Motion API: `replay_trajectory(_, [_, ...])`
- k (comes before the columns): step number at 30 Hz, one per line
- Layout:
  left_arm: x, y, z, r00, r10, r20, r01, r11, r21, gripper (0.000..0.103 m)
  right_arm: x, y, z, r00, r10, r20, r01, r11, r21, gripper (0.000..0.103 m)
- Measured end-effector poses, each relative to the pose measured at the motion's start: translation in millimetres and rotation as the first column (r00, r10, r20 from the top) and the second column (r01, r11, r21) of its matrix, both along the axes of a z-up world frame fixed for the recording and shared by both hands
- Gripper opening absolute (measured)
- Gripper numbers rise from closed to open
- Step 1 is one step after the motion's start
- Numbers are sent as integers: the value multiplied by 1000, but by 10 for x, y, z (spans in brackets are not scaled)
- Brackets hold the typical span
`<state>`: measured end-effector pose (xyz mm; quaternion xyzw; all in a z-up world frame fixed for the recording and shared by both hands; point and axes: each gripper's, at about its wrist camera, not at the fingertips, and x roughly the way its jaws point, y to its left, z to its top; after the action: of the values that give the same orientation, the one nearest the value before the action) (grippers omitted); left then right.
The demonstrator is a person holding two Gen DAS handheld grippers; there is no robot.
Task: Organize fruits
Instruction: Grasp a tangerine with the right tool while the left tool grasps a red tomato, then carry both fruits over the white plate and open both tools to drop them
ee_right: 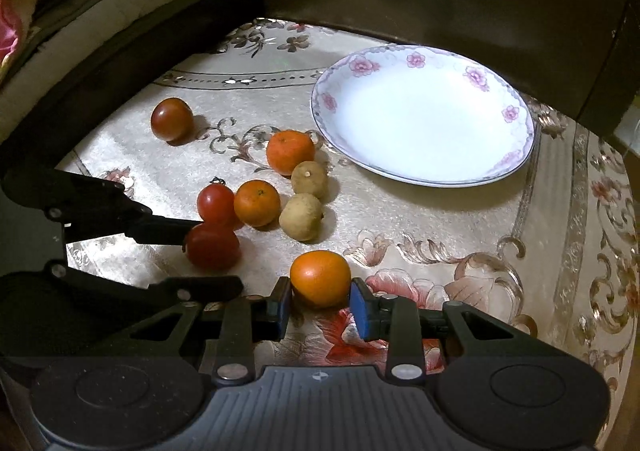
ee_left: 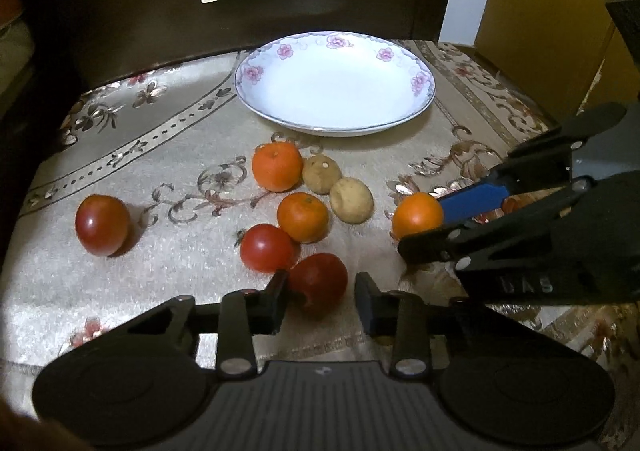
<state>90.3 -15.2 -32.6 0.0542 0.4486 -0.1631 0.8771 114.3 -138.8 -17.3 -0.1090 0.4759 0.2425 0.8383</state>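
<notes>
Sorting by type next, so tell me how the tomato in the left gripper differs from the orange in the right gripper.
The tomato is deep red and glossy; the orange is bright orange and duller. The tomato lies against another tomato; the orange sits apart from the cluster. Both are round, rest on the cloth and sit between gripper fingers, off the plate.

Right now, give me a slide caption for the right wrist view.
Right gripper closed on an orange, left gripper on a tomato, empty floral plate beyond.

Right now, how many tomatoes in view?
3. One alone at far left; one beside the oranges; one between the left tool's fingers. None seems hidden.
</notes>
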Motion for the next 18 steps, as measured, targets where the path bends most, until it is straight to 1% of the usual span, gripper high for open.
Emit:
replay_trajectory(3, [8,-34,-1,1000,0,6,0,1000,6,36,5,5,-1,1000,-7,6,7,1000,-9,29])
replay_trajectory(10, [-14,-39,30,1000,-6,2,6,1000,2,35,10,2,3,1000,-12,6,12,1000,-13,29])
replay_trajectory(18, [17,-36,158,1000,-3,29,4,999,-36,35,20,-58,84,999,-30,26,30,999,12,29])
